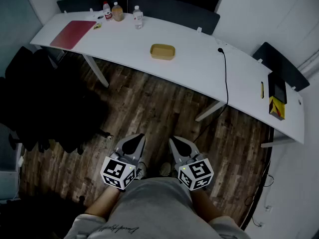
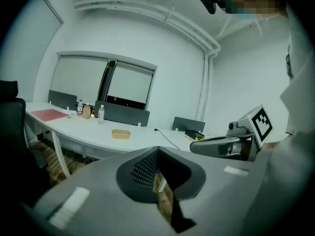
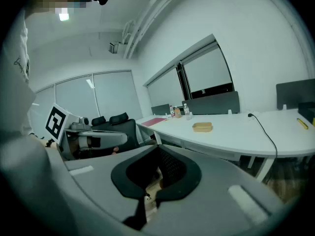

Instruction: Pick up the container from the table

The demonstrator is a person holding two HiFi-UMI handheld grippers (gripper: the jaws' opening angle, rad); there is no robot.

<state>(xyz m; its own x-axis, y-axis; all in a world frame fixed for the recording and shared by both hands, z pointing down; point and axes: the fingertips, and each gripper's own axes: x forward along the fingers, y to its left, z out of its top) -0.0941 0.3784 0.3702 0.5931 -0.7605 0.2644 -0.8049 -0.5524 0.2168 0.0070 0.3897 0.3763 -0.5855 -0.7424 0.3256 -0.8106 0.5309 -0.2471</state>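
A shallow tan container (image 1: 162,51) lies on the long white table (image 1: 199,68), far ahead of both grippers; it also shows as the container (image 2: 120,133) and the container (image 3: 202,127) in the two gripper views. My left gripper (image 1: 133,142) and right gripper (image 1: 179,144) hang side by side low over the wooden floor, close to the person's body. Each has its jaws pressed together with nothing between them. From the left gripper (image 2: 158,150) the right one (image 2: 221,145) shows beside it; from the right gripper (image 3: 158,149) the left one (image 3: 93,140) shows.
On the table's left end lie a red mat (image 1: 73,33) and three bottles (image 1: 117,11). A black cable (image 1: 225,73) crosses the table; a yellow-black box (image 1: 277,101) sits far right. Dark chairs (image 1: 172,10) line the far side, black office chairs (image 1: 45,103) stand left.
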